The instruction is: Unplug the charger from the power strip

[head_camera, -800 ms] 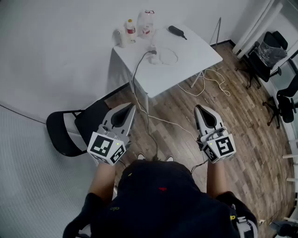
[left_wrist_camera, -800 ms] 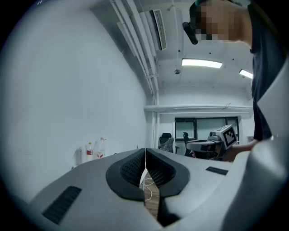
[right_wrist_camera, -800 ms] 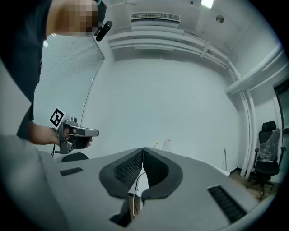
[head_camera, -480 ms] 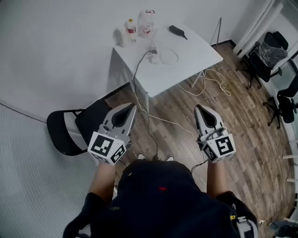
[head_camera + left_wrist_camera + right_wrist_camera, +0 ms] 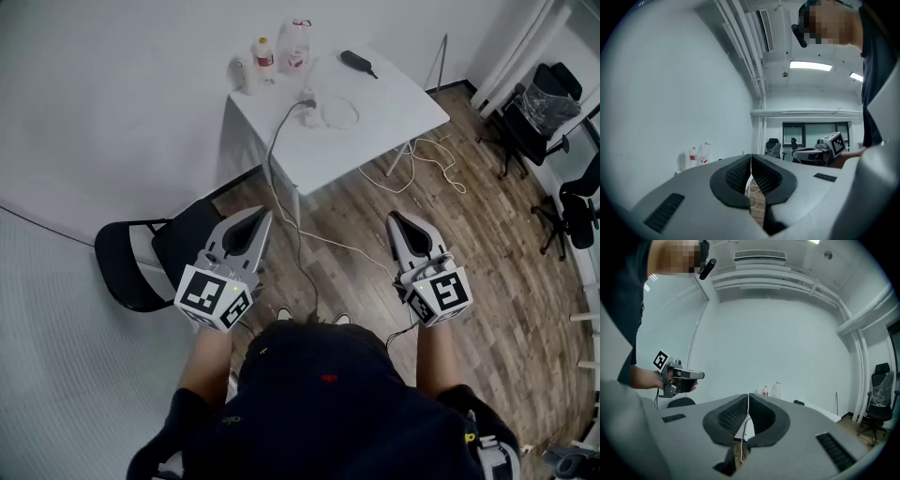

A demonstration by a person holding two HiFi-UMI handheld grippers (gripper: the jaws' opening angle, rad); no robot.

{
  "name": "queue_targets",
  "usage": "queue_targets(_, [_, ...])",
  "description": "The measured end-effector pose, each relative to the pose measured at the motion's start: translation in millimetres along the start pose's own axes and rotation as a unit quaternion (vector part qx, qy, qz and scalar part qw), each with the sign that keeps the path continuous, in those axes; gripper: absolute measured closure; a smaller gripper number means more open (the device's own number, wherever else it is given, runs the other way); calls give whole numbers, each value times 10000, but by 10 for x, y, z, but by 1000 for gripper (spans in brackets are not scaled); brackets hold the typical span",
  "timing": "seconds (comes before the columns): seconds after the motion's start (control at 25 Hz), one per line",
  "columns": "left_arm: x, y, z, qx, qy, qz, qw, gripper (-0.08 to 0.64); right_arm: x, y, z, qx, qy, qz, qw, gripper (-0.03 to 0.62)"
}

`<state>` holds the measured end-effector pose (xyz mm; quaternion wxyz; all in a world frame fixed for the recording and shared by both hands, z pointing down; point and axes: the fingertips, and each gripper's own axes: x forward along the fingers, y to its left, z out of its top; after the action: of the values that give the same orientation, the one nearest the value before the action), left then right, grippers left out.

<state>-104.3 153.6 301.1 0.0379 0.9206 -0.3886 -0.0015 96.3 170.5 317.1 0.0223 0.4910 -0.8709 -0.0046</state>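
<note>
The small white charger (image 5: 307, 97) sits far from the person, near the back of the white square table (image 5: 384, 131). A coil of thin white cable (image 5: 339, 114) lies just beside it, and a grey cord (image 5: 274, 159) trails off the table's front edge down to the wooden floor. By its look the charger is light, rigid and smooth-sided, and probably seated firmly in its socket. It is best pinched across the flat sides of its body, not by the soft cable, and drawn straight out while the other tool steadies the power strip. The left gripper (image 5: 258, 217) and the right gripper (image 5: 398, 220) are both held level in front of the person's body, well apart from the table, each with its jaws pressed together on nothing. At this distance the power strip cannot be told apart from the charger, and which way the socket faces is unclear. In both gripper views the table top is largely hidden behind the gripper's own jaws.
</note>
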Motion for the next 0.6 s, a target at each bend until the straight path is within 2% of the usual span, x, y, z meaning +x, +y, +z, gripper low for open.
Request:
queue_targets(0.32, [183, -213, -58, -49, 5, 33, 10000, 537, -210, -321, -125, -15, 177, -114, 9998, 568])
queue_targets(0.6, [398, -578, -176, -98, 98, 180, 9997, 537, -458, -606, -269, 166, 249, 155, 9994, 568])
